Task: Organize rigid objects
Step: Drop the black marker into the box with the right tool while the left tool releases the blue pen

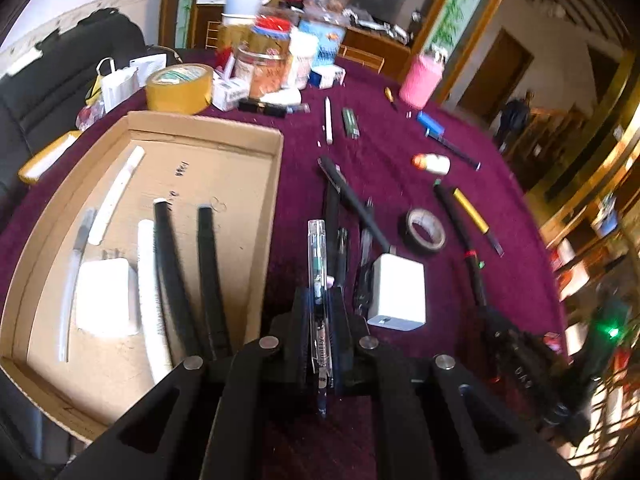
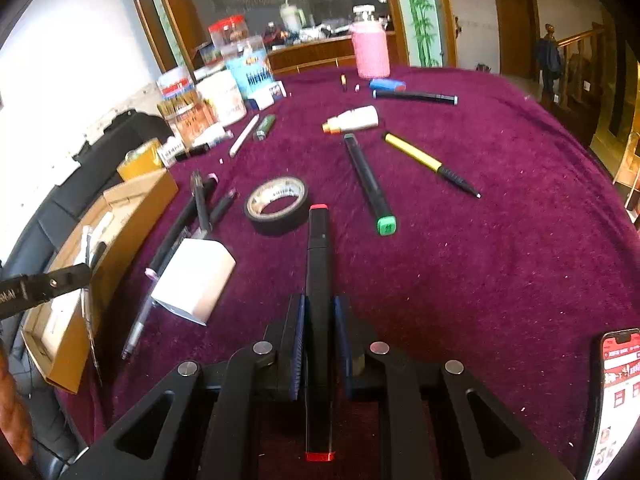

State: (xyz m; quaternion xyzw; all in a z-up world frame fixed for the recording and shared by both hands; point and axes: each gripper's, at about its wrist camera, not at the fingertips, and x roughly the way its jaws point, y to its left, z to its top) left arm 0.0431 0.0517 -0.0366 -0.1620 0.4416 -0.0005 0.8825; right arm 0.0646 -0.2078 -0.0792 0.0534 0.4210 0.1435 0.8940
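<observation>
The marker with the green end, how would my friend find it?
Start at the purple tablecloth and find the roll of black tape. Just right of it lies a black marker. Its near end is a bright green cap; the yellow pen beside it has none.

Phone (image 2: 612, 392), jars (image 2: 228, 32), perhaps snacks.

Deep purple cloth (image 2: 500, 240) covers the tabletop. Clear pen (image 1: 318, 248) in the black left gripper (image 1: 320, 304); black marker (image 2: 319, 264), red-capped, in the right gripper (image 2: 320, 320). Brown cardboard tray (image 1: 224, 128), pink jar (image 2: 370, 52), yellow pen (image 2: 416, 154).
</observation>
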